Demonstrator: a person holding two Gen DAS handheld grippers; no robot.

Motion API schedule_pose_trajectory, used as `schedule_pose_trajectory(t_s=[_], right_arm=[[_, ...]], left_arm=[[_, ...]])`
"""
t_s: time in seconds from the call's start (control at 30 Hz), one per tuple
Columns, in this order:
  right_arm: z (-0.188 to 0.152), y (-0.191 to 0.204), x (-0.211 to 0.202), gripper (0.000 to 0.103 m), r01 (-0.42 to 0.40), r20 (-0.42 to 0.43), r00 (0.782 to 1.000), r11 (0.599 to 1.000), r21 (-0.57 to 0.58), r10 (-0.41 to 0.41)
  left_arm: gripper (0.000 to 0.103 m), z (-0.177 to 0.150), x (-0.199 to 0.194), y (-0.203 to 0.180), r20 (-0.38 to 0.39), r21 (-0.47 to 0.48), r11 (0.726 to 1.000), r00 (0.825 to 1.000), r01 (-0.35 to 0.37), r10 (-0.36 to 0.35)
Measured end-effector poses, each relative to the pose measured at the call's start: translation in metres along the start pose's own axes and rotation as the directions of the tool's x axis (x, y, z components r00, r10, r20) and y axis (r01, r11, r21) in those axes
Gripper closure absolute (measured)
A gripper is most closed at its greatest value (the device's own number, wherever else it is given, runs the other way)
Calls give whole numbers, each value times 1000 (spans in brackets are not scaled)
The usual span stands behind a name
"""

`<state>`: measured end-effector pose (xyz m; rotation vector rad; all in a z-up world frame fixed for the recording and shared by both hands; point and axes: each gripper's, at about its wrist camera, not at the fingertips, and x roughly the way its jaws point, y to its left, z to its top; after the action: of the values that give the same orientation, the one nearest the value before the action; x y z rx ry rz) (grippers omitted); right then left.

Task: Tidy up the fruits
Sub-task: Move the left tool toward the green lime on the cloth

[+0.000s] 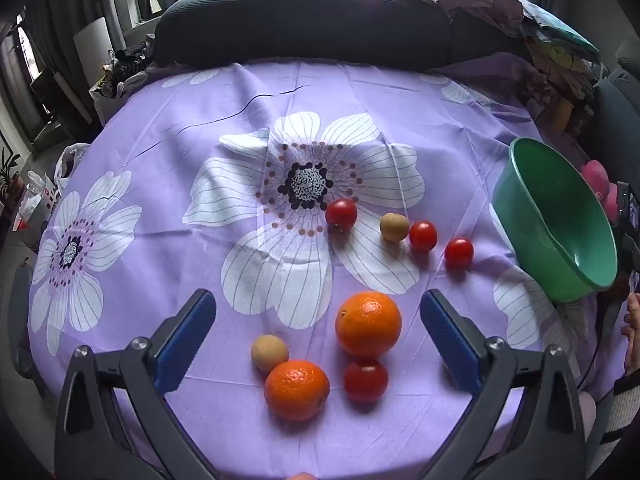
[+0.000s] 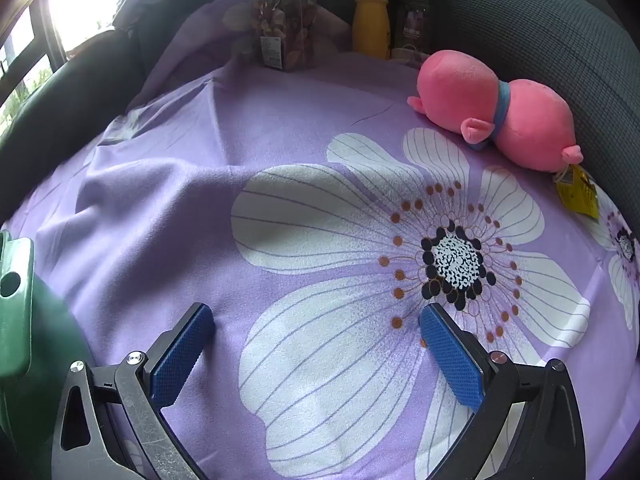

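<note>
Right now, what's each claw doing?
Left claw: open, holding nothing, fruit below.
Right claw: open, empty, over bare cloth.

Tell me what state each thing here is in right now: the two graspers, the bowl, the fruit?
Left gripper: fingers wide open, empty.
Right gripper: fingers wide open, empty.
Green bowl: empty, tilted towards the fruit.
Larger orange: loose on the cloth.
Smaller orange: loose, touching a tan fruit.

green bowl (image 2: 24,320) cut off at left edge, jar labels (image 2: 414,32) unreadable
</note>
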<state>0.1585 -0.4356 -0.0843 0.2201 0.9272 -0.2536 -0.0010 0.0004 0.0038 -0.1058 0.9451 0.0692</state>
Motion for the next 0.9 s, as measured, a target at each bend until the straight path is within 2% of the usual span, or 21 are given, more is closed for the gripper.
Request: schedule_pose_trajectory(t_s=[0.03,0.17,0.37,0.43,0.53,0.6,0.63,0.73,0.77,0.83,0.9], right_arm=[[0,0,0,1,-3,-1,1000,1000,2,3],[0,0,0,1,-2,-1,1000,1000,2,2],[1,3,-1,1,17,-13,1000,1000,-10,-17],[1,-2,-11,1,33,-13,999,998,49,-32],[-10,-11,-63,1,67,117,990,993,92,-77],[-13,-6,-102,1,128,215,967,990,60,-138],[-17,1,-122,1,132,256,957,991,32,-136],[-26,32,-165,1,55,316,949,994,-97,-22],[-33,48,-179,1,3,317,947,987,-161,49],[-46,84,-190,1,-114,264,945,953,-280,191],[-65,120,-200,1,-232,182,929,891,-390,322]], left_arm=[[1,6,5,1,-23,-7,1000,1000,-4,4],[1,2,0,-6,40,18,997,996,-74,73],[1,7,-15,-10,98,22,996,992,-84,82],[1,7,-20,-11,113,26,996,991,-81,77],[1,6,-27,-9,139,20,996,987,-82,79],[1,5,-31,-8,159,15,997,984,-80,77],[1,4,-33,-7,169,13,997,983,-77,74],[1,3,-38,-6,184,10,998,981,-69,66],[1,2,-39,-5,189,9,998,980,-68,65],[1,1,-41,-3,193,9,997,979,-70,67],[1,0,-43,-1,192,13,997,979,-74,70]])
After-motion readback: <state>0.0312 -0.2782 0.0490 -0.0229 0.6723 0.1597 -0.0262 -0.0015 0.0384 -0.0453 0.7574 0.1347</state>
